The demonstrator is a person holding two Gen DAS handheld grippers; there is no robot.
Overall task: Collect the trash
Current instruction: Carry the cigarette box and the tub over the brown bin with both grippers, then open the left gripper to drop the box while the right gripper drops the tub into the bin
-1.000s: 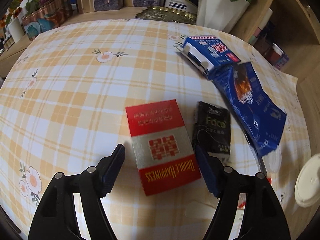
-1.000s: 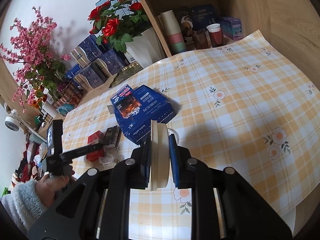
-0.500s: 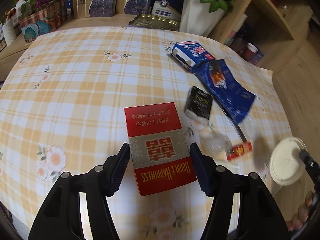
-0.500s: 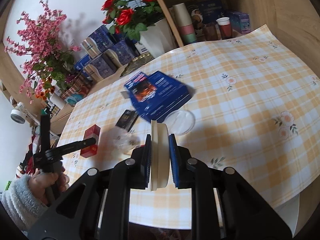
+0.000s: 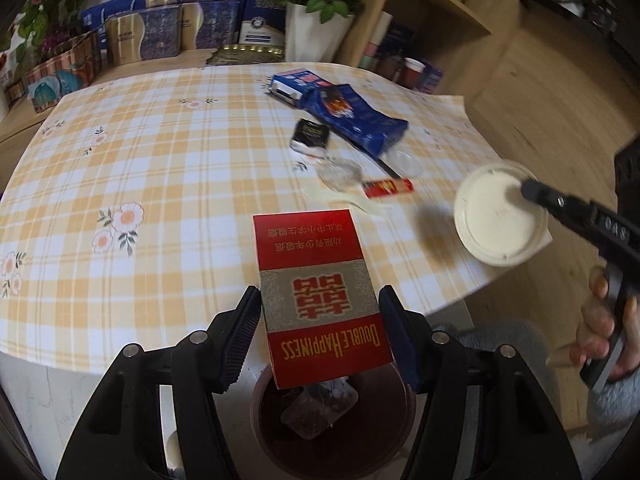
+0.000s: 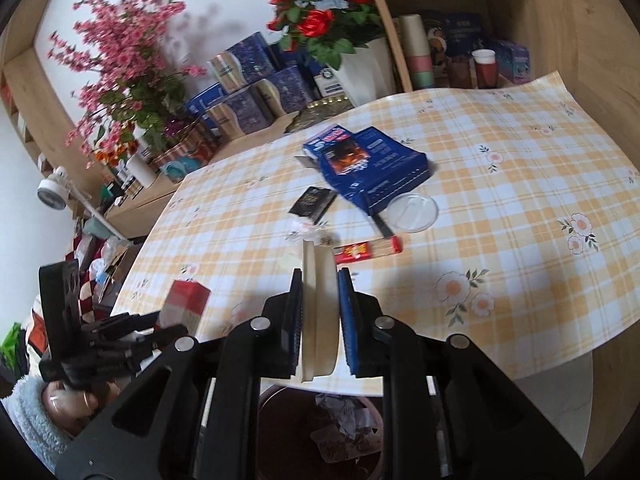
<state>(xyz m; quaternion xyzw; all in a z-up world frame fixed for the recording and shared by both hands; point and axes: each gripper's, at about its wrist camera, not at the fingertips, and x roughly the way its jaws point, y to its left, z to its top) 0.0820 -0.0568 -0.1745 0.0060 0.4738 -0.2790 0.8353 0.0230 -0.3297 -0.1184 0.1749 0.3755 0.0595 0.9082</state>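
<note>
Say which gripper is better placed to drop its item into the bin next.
Left, probably. The left gripper holds the red cigarette box with its lower end already over the dark bin. The right gripper, gripping the white lid, still appears mostly over the table edge.

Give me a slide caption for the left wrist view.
Left tongs grip a red cigarette pack above the bin, beside the table.
</note>
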